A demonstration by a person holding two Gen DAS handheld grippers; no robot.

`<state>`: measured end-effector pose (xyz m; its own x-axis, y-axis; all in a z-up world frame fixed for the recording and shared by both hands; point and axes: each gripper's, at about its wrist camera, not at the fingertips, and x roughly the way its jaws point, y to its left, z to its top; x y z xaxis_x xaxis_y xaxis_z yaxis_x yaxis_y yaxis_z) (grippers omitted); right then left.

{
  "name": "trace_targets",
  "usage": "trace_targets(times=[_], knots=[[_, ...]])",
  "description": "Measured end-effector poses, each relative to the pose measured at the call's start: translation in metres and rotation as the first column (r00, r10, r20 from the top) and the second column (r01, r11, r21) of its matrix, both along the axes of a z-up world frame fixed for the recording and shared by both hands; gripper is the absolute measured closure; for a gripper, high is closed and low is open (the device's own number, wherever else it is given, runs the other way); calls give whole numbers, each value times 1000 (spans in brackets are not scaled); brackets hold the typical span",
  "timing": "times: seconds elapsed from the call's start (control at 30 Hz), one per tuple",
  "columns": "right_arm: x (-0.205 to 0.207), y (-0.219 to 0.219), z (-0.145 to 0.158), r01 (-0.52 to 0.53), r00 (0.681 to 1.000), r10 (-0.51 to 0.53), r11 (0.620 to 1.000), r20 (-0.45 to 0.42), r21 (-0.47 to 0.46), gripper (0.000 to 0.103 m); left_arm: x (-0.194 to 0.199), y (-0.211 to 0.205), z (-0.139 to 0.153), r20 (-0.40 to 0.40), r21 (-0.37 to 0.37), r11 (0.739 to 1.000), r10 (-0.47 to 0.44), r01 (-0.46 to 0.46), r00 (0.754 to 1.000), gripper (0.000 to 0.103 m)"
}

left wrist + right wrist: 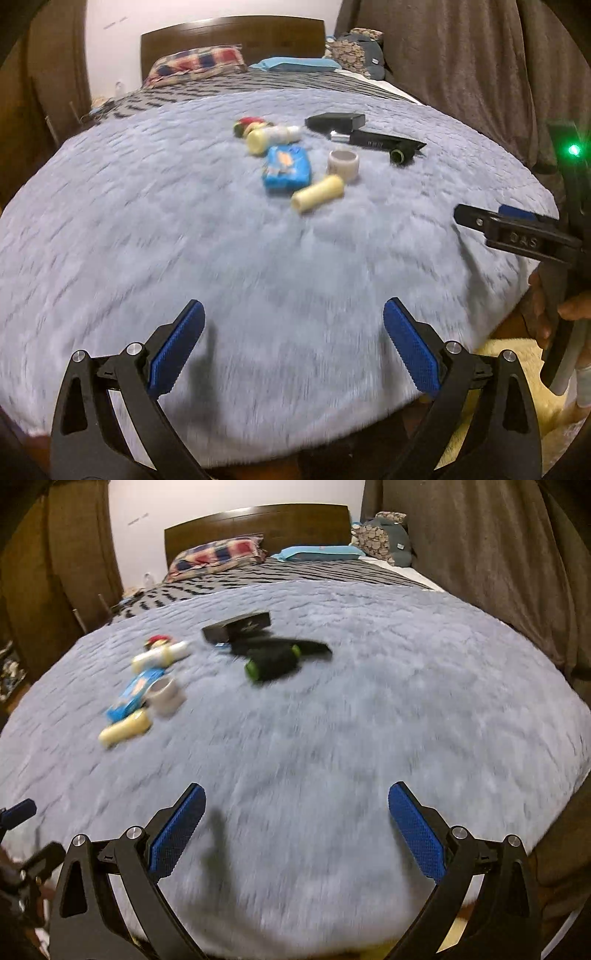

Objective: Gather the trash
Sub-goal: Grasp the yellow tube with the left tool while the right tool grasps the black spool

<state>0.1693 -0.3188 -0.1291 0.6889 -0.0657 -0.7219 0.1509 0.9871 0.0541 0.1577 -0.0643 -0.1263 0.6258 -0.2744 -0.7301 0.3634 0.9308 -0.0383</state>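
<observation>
Loose trash lies in a cluster on a grey-blue fuzzy blanket (147,229) over a bed. I see a blue packet (287,168) (133,694), a cream tube (318,192) (125,730), a roll of tape (343,162) (165,694), a white and cream bottle (271,137) (162,656), a red and green item (248,123), a black box (335,122) (238,626) and a black cylinder with green ends (400,153) (273,662). My left gripper (293,339) and my right gripper (297,823) both hang open and empty above the blanket's near part, well short of the cluster.
Pillows (199,64) and a wooden headboard (232,33) stand at the far end. A brown curtain (461,55) hangs along the right. A yellow mat (509,373) lies on the floor at the bed's near right corner. The right gripper's finger (513,232) shows at the left view's right edge.
</observation>
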Motion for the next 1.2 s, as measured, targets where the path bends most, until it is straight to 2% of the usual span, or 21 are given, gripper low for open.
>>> trace_targets(times=[0.13, 0.3, 0.37, 0.4, 0.5, 0.67, 0.7, 0.8, 0.87, 0.9, 1.0, 1.1, 1.2], knots=[[27, 3, -3, -4, 1000, 4, 1000, -8, 18, 4, 28, -9, -3, -17, -15, 1000, -16, 15, 1000, 27], [52, 2, -7, 0, 1000, 0, 999, -10, 51, 4, 57, -25, -6, -23, -15, 999, -36, 36, 999, 34], [66, 3, -9, 15, 1000, -15, 999, -16, 35, 8, 66, -30, -8, -40, -27, 999, -45, 44, 998, 40], [70, 4, -9, 20, 1000, -20, 999, -18, 31, 13, 70, -32, -9, -44, -26, 999, -46, 45, 998, 42], [84, 3, -8, 25, 1000, -24, 998, -17, 58, 19, 81, -41, -12, -43, -12, 999, -51, 50, 998, 42], [111, 6, -7, 27, 999, -25, 997, -32, 78, 20, 94, -47, -15, -46, -13, 999, -47, 46, 998, 43], [116, 8, -8, 25, 999, -23, 997, -36, 72, 23, 95, -47, -15, -47, -12, 999, -47, 46, 998, 47], [125, 11, -10, 33, 998, -30, 998, -59, 54, 43, 96, -49, -15, -48, -10, 998, -55, 54, 997, 56], [126, 12, -11, 43, 997, -41, 998, -62, 37, 55, 94, -49, -14, -44, -3, 998, -62, 62, 997, 58], [123, 11, -10, 41, 998, -38, 998, -56, 44, 56, 93, -49, -14, -42, -1, 998, -64, 64, 997, 59], [112, 10, -10, 24, 999, -21, 999, -48, 48, 57, 86, -46, -14, -36, 3, 997, -75, 75, 997, 76], [94, 11, -10, -6, 999, 8, 998, -40, 60, 57, 77, -43, -12, -38, 7, 997, -83, 83, 996, 89], [70, 17, -9, -41, 999, 43, 997, -25, 59, 57, 66, -38, -12, -37, 6, 997, -82, 82, 996, 89]])
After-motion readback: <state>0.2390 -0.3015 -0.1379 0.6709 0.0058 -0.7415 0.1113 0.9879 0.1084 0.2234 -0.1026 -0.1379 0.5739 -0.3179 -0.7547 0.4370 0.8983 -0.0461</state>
